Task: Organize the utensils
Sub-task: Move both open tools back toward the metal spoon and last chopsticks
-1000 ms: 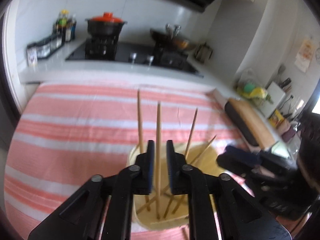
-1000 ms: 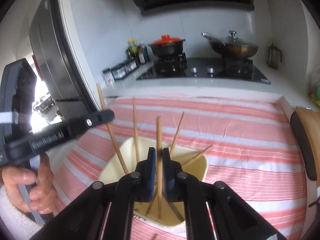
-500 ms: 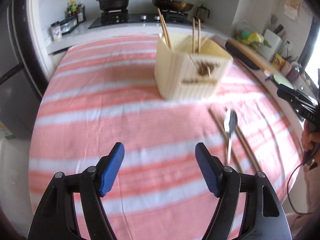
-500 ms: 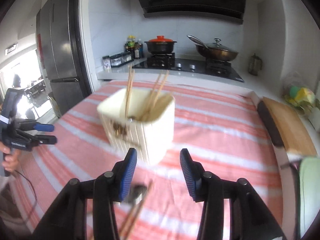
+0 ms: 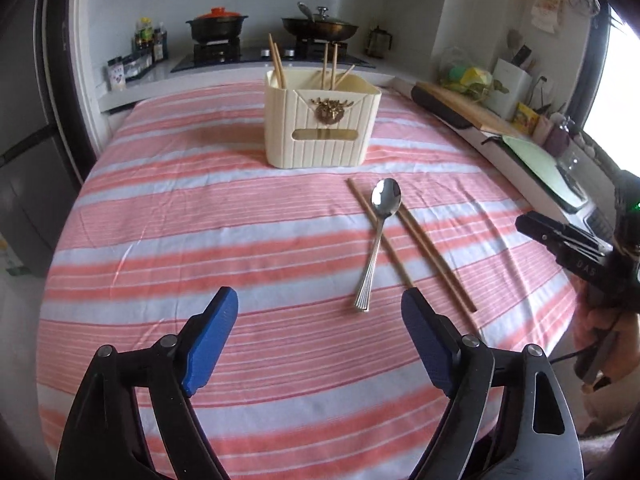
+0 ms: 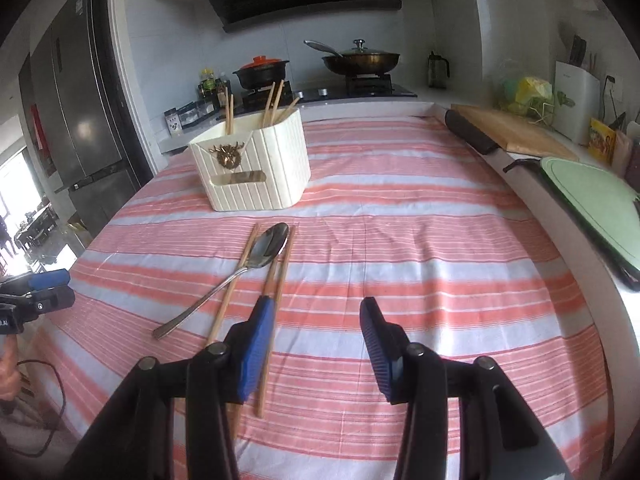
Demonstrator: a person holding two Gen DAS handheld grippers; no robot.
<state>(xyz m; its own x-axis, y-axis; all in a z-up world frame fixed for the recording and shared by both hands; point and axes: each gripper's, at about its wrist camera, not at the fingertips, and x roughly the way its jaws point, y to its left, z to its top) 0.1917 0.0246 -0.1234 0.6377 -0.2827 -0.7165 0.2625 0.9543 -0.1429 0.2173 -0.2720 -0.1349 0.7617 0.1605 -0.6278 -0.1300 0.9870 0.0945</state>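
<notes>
Hovering left gripper (image 5: 320, 308) gapes empty, jaws just widened; right gripper (image 6: 316, 320) parted, empty. Spoon (image 5: 378, 232) lies across two chopsticks (image 5: 436, 256) before the holder (image 5: 320, 132) on the counter (image 5: 200, 208). Spoon: stiff, slick, light; pinch mid-handle.

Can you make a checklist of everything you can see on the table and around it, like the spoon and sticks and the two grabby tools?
Surface: pink-and-white striped cloth covers the table.
Job's things: cream holder stands upright with several chopsticks inside; a spoon lies across one of two loose chopsticks on the cloth.
Clutter: nothing seen on the cloth.
Grippers: left tool open and empty, jaws just been opening; right tool open and empty, above the near chopstick ends.
Cables: a dark cable hangs below the left hand.
Surroundings: stove with a red-lidded pot and a pan; fridge; wooden board.
</notes>
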